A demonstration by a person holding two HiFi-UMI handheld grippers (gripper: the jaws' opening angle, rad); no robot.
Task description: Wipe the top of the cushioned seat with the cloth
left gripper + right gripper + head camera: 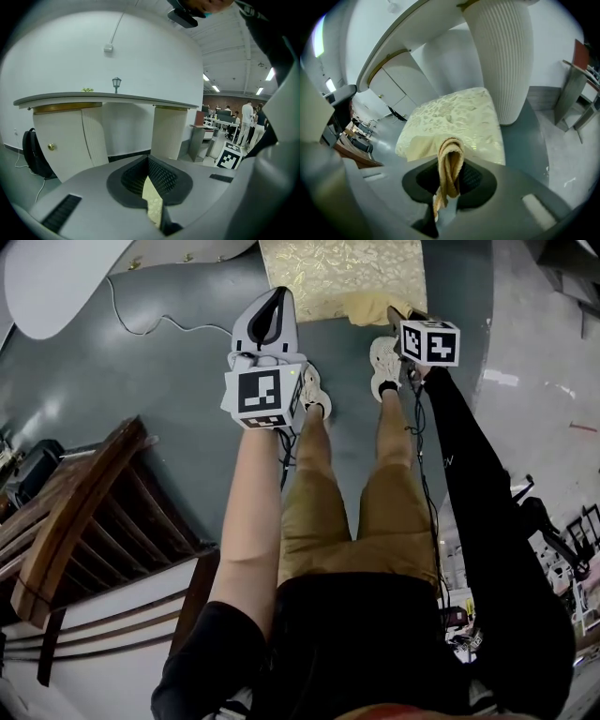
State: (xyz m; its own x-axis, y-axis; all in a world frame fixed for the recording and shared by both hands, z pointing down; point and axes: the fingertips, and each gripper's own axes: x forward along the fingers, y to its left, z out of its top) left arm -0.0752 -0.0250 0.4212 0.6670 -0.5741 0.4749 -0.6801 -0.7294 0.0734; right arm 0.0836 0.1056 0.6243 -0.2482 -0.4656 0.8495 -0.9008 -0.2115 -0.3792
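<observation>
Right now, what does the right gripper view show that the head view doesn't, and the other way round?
Only the right gripper view: the right tool shut on a fold of the cloth, and a ribbed white column by the seat. Only the head view: the person's legs, a wooden chair at the left, and the left tool. Both: the cushioned seat with its pale gold patterned top.

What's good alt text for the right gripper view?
The right gripper is shut on a folded tan cloth, aimed at a cream patterned cushioned seat. A white ribbed pedestal stands beside the seat on grey floor.
</observation>
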